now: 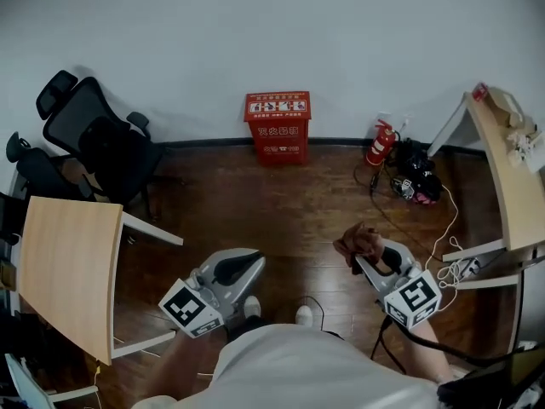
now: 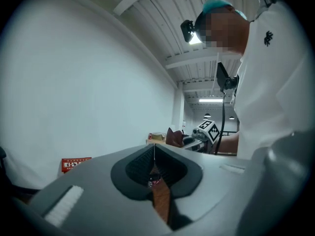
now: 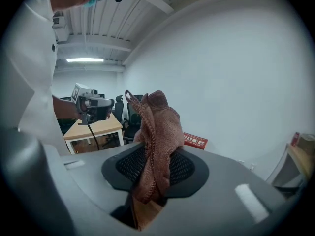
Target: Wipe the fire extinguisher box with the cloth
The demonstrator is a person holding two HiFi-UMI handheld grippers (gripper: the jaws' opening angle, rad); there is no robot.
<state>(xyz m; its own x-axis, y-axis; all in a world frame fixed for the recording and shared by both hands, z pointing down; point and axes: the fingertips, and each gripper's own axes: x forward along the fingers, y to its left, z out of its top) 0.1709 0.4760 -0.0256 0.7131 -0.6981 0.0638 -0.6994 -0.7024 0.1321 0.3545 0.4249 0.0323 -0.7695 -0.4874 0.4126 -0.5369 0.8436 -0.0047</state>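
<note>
A dark wooden floor [image 1: 281,203] meets a white wall [image 1: 255,32], with a light desk [image 1: 64,271] at the left and a black office chair [image 1: 98,143] beyond it. The red fire extinguisher box [image 1: 278,127] stands on the floor against the wall, well apart from both grippers. The left gripper [image 1: 241,267] has its jaws pressed together on nothing — the right gripper [image 1: 368,254] is clamped on a bunched brown cloth [image 1: 358,242] that sticks up past its jaws.

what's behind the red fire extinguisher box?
Only the white wall and dark baseboard; the fire extinguisher box stands close against them. Its back and any gap there are hidden by the box itself. The fire extinguisher stands off to its right in the head view, not behind.
</note>
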